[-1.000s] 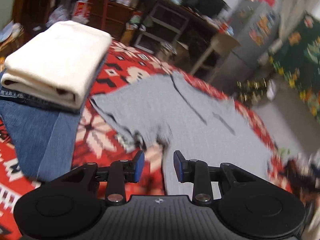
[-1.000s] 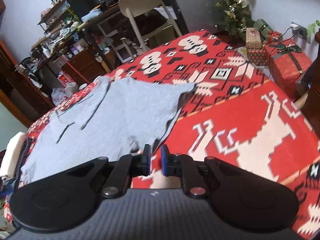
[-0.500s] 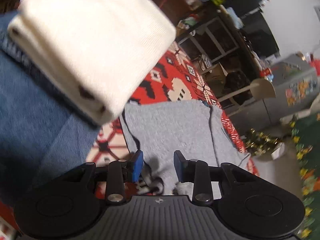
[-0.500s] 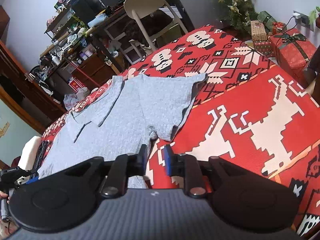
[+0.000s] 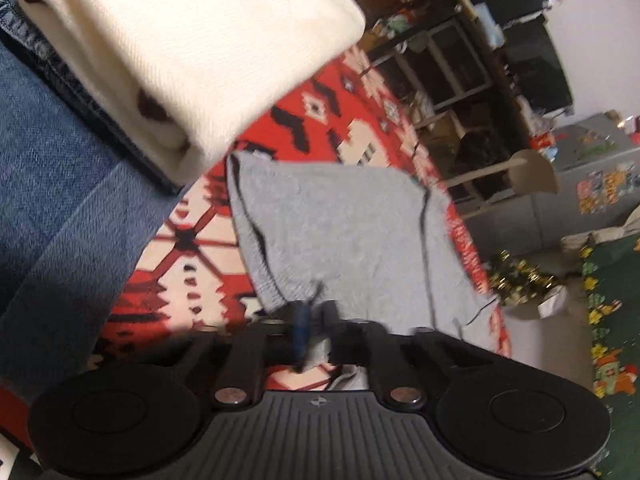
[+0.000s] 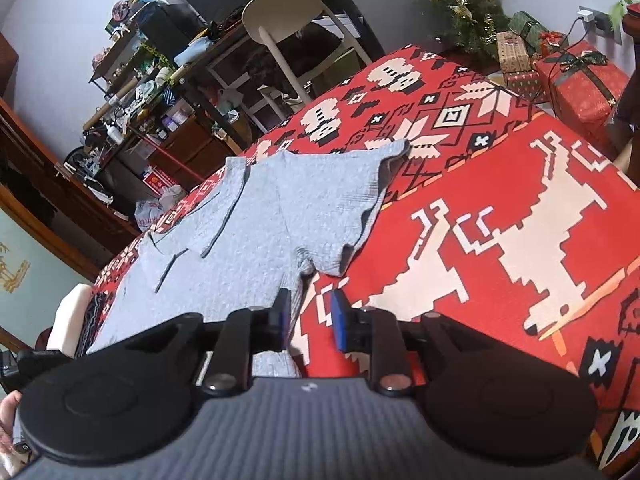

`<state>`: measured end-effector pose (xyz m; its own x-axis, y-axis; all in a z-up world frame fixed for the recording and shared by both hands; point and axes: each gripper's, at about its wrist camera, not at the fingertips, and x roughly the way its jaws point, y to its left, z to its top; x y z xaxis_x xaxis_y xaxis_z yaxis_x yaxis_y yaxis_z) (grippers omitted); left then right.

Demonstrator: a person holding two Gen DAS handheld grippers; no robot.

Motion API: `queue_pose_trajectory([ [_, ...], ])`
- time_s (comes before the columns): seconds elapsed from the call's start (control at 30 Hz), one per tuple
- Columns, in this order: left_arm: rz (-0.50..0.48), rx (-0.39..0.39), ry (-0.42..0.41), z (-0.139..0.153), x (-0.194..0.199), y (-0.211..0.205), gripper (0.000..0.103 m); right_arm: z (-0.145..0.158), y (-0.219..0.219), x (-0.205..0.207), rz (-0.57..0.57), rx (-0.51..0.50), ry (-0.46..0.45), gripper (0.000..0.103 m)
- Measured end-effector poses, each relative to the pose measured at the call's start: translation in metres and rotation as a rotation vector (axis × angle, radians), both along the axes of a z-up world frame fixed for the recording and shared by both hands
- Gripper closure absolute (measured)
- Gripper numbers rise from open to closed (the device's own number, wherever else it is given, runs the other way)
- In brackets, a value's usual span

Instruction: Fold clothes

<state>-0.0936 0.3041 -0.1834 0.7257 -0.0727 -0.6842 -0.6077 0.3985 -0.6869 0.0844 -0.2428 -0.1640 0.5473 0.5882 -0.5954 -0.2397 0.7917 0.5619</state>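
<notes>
Grey T-shirt [image 6: 280,216] lies spread flat on the bench under a red patterned cloth [image 6: 500,208], one sleeve flared toward the far right. Left tongs [image 5: 316,332] look clenched on a bunched bit of the shirt's near edge; grey fabric shows pinched between the blue pads, though the view is blurred, so the depth of the bite cannot be judged. Right tongs [image 6: 310,320] are released, jaws parted over the shirt's opposite edge, one pad above fabric, the other above bare cloth, nothing grasped. Folded cream garment [image 5: 180,48] sits on folded denim [image 5: 60,184] close beside the left-hand edge of the shirt. Risks, as judged: a shallow left grip may slip once the edge is lifted; the right tongs may close on only a sliver of hem, or snag the red cloth along with it, dragging the cover and skewing the fold; a wide left-side sweep could knock the finished stack.
</notes>
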Motion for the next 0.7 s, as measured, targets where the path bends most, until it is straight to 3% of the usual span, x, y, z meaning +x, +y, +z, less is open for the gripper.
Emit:
queue_pose_trajectory([
  [0.23, 0.006, 0.172, 0.020, 0.019, -0.018, -0.014, 0.100, 0.000, -0.006, -0.003, -0.016, 0.005, -0.003, 0.078],
  [0.5, 0.005, 0.147, 0.040, 0.009, -0.023, -0.016, 0.097, 0.000, -0.003, -0.003, -0.006, 0.008, -0.009, 0.075],
  [0.6, 0.028, 0.178, 0.017, 0.016, -0.026, -0.014, 0.093, 0.001, -0.001, -0.004, 0.003, 0.004, -0.017, 0.073],
  [0.7, 0.047, 0.212, 0.009, 0.022, -0.026, -0.007, 0.081, 0.001, 0.000, -0.003, 0.004, 0.010, -0.016, 0.073],
])
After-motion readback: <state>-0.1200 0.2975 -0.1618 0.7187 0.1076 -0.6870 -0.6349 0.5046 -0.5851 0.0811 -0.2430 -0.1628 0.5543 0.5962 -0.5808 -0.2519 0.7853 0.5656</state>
